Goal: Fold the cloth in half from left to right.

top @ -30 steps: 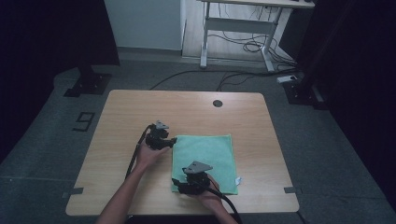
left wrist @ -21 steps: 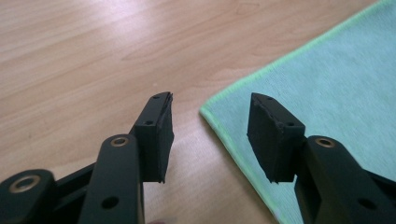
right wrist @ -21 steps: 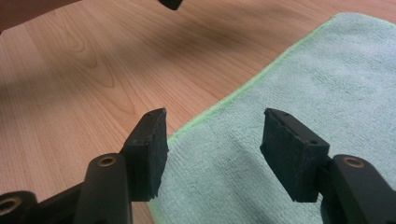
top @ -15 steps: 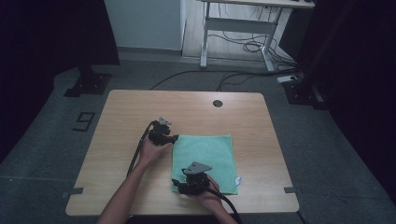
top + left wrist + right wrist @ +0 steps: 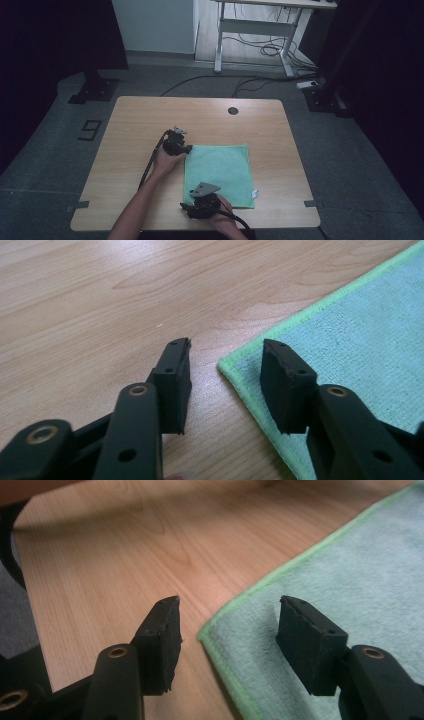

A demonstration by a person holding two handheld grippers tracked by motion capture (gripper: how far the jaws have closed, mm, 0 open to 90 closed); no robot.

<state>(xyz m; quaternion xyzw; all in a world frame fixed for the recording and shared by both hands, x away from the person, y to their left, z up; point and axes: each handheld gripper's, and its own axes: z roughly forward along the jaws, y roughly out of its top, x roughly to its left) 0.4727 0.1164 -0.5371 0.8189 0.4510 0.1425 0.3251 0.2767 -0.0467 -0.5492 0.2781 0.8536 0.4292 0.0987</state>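
A green cloth (image 5: 220, 172) lies flat on the wooden table (image 5: 135, 125). My left gripper (image 5: 188, 148) sits at the cloth's far left corner, open. In the left gripper view that corner (image 5: 225, 365) lies between the jaws of my left gripper (image 5: 227, 352), one jaw over bare wood and one over the cloth (image 5: 360, 335). My right gripper (image 5: 186, 207) is at the cloth's near left corner, also open. The right gripper view shows my right gripper (image 5: 227, 607) straddling that corner (image 5: 205, 634) of the cloth (image 5: 350, 565) in the same way.
A dark round hole (image 5: 232, 110) sits near the table's far edge. Cables trail from both grippers toward the near edge. Beyond the table stand a desk frame (image 5: 250, 30) with floor cables, and dark stand bases on the grey floor.
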